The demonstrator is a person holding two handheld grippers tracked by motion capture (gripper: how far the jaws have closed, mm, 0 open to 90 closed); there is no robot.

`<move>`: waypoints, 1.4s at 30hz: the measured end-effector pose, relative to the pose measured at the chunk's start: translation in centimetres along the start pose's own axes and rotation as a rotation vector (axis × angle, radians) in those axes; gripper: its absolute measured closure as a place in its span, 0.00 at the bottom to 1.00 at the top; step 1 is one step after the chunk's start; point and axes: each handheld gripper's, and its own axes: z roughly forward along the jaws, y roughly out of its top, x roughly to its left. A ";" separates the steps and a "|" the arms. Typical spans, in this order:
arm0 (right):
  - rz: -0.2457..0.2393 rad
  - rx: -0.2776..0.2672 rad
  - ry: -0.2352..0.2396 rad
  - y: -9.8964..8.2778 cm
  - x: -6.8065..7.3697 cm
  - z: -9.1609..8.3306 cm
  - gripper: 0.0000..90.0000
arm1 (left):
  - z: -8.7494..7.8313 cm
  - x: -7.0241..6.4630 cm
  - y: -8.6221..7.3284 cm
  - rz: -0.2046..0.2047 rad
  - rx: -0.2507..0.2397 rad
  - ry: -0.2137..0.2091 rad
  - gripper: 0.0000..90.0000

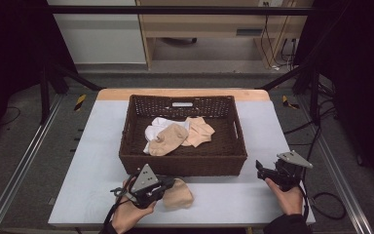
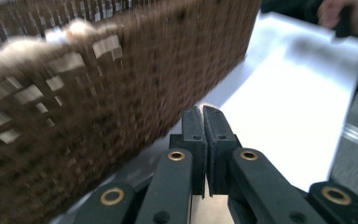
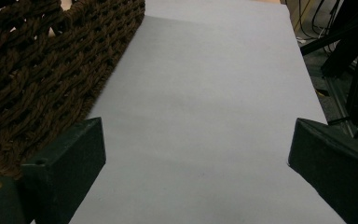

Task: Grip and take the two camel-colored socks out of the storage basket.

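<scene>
Just before the basket (image 1: 182,163), left fingers (image 2: 203,122) pinch a beige sock (image 1: 179,194); right fingers (image 3: 56,172) gape wide.

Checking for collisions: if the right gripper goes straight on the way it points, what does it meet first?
Nothing, it seems: the right gripper, jaws open, looks along bare table, with the basket off to its left. Depth is uncertain.

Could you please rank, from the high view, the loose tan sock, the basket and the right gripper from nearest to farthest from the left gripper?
From the left gripper:
1. Tan sock, on the table right at its jaws.
2. Basket, its front wall just beyond.
3. Right gripper, across the table at the right edge.
</scene>
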 end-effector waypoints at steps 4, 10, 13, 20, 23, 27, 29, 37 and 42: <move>0.000 0.002 -0.001 0.0 0.0 0.0 0.05 | 1.7 0.3 -1.2 0.001 0.066 0.012 0.97; -0.006 0.007 0.000 -0.1 0.1 0.1 0.05 | 2.6 0.3 -1.8 0.022 0.101 0.034 0.94; -0.008 0.007 0.000 -0.1 0.1 0.1 0.05 | 2.5 0.3 -1.8 0.021 0.094 0.047 0.86; -0.001 -0.002 0.000 0.0 0.0 0.0 0.05 | 0.2 0.1 -0.6 0.000 0.005 0.045 0.73; -0.002 -0.002 -0.001 0.0 -0.1 0.0 0.05 | -0.5 0.1 -0.1 -0.002 -0.020 0.051 0.72; 0.004 -0.005 -0.002 0.0 -0.1 -0.1 0.05 | -2.0 0.2 1.1 -0.009 -0.075 0.065 0.70; 0.007 -0.007 -0.002 0.0 -0.1 -0.1 0.05 | -2.5 0.4 1.7 -0.013 -0.100 0.076 0.70; 0.013 -0.017 -0.003 0.1 -0.1 -0.2 0.04 | -4.6 2.2 4.4 -0.042 -0.195 0.119 0.70; 0.014 -0.025 -0.003 0.2 -0.2 -0.3 0.04 | -5.1 3.8 6.9 -0.039 -0.231 0.158 0.70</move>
